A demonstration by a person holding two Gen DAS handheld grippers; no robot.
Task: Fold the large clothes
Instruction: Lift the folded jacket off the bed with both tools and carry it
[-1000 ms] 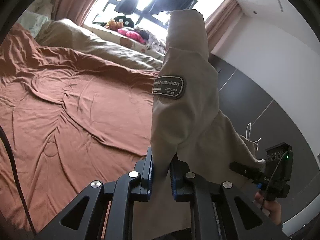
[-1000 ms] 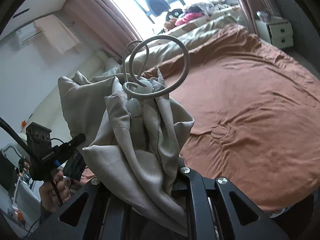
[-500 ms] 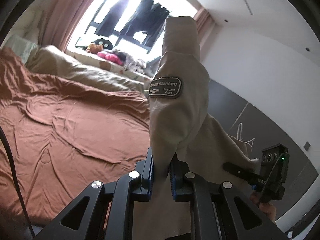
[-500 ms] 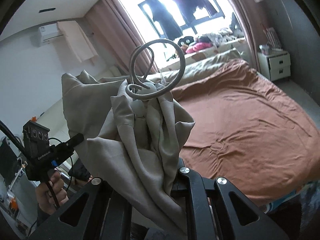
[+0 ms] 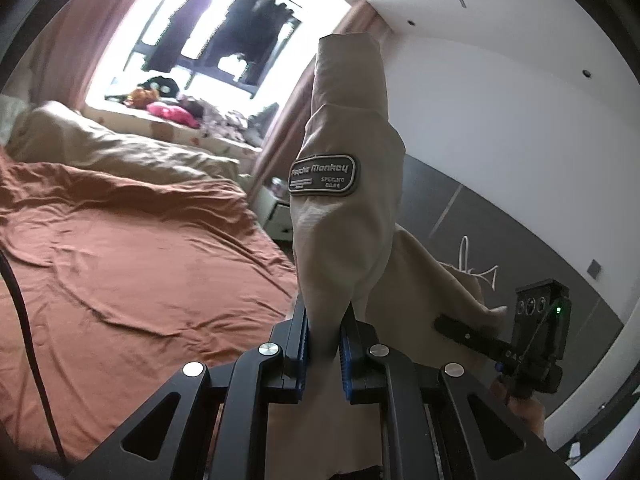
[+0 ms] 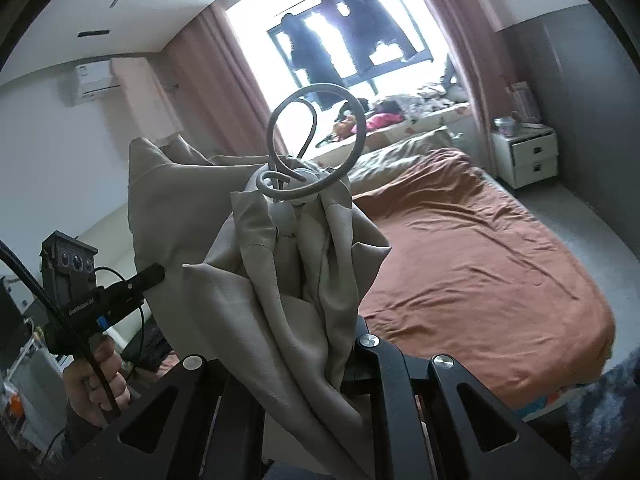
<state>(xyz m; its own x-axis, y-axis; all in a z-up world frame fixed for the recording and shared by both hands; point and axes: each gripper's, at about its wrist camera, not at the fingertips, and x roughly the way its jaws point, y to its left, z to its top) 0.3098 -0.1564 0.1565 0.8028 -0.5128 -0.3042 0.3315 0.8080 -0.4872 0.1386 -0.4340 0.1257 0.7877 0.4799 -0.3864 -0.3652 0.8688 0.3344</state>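
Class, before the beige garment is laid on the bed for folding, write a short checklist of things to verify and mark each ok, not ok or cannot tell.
1. Left gripper shut on the beige garment: ok.
2. Right gripper shut on the garment: ok; fabric bunched between its fingers.
3. Garment spread flat between the grippers: not ok; it hangs crumpled.
4. Drawcord tucked away: not ok; it loops free above the fabric.
5. Brown bedsheet free for laying down: ok; wrinkled but bare where visible.
6. Hem off the floor: cannot tell.
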